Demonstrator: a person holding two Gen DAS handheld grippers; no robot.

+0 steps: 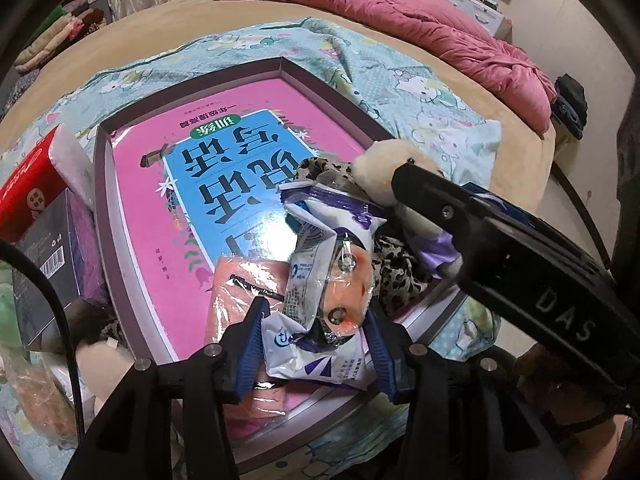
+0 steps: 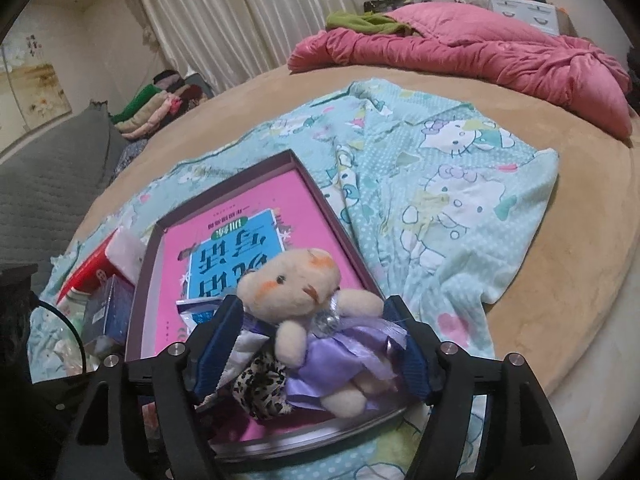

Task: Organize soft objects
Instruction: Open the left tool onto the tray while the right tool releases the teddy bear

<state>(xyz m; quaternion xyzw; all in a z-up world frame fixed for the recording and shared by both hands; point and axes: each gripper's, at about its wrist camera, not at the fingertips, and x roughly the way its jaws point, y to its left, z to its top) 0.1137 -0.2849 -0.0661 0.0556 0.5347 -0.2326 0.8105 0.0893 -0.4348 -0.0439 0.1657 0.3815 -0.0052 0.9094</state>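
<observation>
Left wrist: lay in tray [image 1: 105,184] on bed [image 1: 516,128], packet [image 1: 320,300] between spread left gripper [image 1: 316,344] fingers, seemingly released. Right wrist: sat in tray corner, bear [image 2: 316,320], flanked by right gripper [image 2: 316,344], grip uncertain.

My left gripper [image 1: 316,344] stands open around a crumpled white-and-purple plastic packet [image 1: 320,280] lying in the tray [image 1: 102,184]. My right gripper [image 1: 404,178] touches the cream plush bear [image 1: 380,164], jaw state indeterminate.
</observation>
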